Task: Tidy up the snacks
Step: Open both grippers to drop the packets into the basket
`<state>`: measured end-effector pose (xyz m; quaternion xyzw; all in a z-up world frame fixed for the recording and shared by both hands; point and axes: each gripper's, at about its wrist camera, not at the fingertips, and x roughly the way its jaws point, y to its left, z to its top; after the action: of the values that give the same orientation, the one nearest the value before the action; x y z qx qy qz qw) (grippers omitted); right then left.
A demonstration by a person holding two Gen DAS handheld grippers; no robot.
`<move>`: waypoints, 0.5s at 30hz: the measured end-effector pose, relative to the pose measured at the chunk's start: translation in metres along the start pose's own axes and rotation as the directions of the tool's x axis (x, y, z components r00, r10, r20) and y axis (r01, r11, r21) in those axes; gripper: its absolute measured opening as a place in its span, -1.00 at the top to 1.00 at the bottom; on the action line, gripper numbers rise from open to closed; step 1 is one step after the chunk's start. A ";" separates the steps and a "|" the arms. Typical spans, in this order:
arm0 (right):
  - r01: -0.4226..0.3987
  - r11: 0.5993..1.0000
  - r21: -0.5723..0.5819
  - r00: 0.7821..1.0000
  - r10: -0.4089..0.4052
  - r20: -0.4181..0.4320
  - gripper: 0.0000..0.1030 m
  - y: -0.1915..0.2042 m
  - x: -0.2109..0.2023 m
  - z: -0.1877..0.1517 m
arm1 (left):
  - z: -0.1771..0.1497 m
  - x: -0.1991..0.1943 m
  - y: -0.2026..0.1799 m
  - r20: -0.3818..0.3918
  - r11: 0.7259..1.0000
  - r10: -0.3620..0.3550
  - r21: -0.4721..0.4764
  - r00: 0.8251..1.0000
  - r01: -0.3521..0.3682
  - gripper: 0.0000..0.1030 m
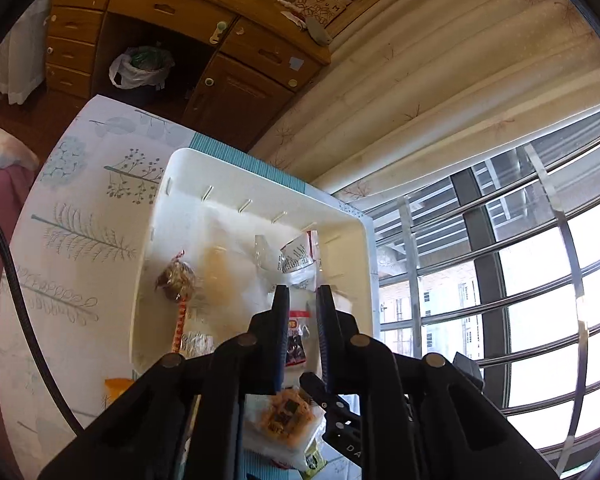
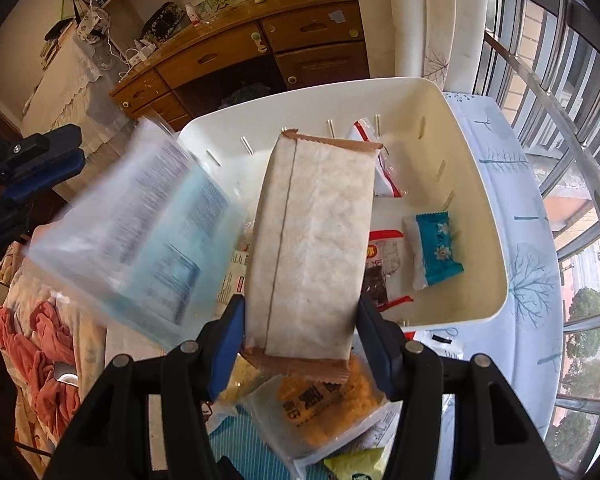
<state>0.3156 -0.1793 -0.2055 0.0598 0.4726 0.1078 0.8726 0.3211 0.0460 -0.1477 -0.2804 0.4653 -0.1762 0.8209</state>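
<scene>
My right gripper [image 2: 300, 314] is shut on a beige packet with brown ends [image 2: 312, 236] and holds it over the white bin [image 2: 480, 184]. In the bin lie a teal packet [image 2: 436, 248] and a red-and-white packet of dark pieces [image 2: 380, 268]. Another red-and-white packet [image 2: 374, 168] leans on the back wall. My left gripper [image 1: 303, 292] is over the near side of the bin [image 1: 260, 160], jaws almost together with nothing seen between them. Just right of the left gripper [image 2: 52, 160], a blurred blue-and-white packet [image 2: 136, 232] hangs in the air. I cannot tell whether they touch.
A brown wrapped sweet [image 1: 176, 280] lies in the bin. An orange snack packet [image 2: 328, 404] and a green one [image 2: 356, 464] lie on the tree-print tablecloth [image 2: 532, 280] before the bin. A wooden desk [image 1: 228, 12] stands beyond, window bars [image 1: 520, 280] right, bedding [image 2: 48, 344] left.
</scene>
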 end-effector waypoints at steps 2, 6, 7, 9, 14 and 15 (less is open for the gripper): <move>-0.002 1.000 -0.011 1.000 0.002 0.020 -0.07 -0.003 0.003 0.004 | 0.002 0.010 -0.003 -0.003 0.999 0.033 0.024 0.999 -0.032 0.78; -0.022 0.999 -0.033 0.999 0.023 0.030 -0.08 -0.004 0.008 0.008 | 0.002 0.022 -0.005 -0.019 0.999 0.045 0.018 0.999 -0.045 0.78; -0.021 0.999 -0.040 0.999 0.022 0.024 -0.09 -0.004 0.009 0.008 | 0.001 0.022 -0.004 -0.019 0.999 0.051 0.019 0.999 -0.050 0.78; -0.016 0.999 -0.049 1.000 0.016 0.003 -0.16 -0.002 0.013 0.009 | 0.000 0.022 -0.005 -0.017 0.998 0.064 0.017 0.998 -0.063 0.78; -0.031 0.998 -0.048 1.000 0.031 -0.004 -0.26 -0.001 0.013 0.007 | -0.002 0.017 -0.002 -0.016 0.996 0.092 0.008 0.996 -0.092 0.77; -0.031 0.998 -0.046 1.000 0.031 -0.005 -0.28 -0.001 0.013 0.007 | -0.003 0.015 -0.001 -0.013 0.995 0.098 0.008 0.995 -0.098 0.77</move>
<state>0.3284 -0.1776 -0.2121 0.0469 0.4707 0.1323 0.8710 0.3261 0.0359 -0.1580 -0.2529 0.4834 -0.1394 0.8264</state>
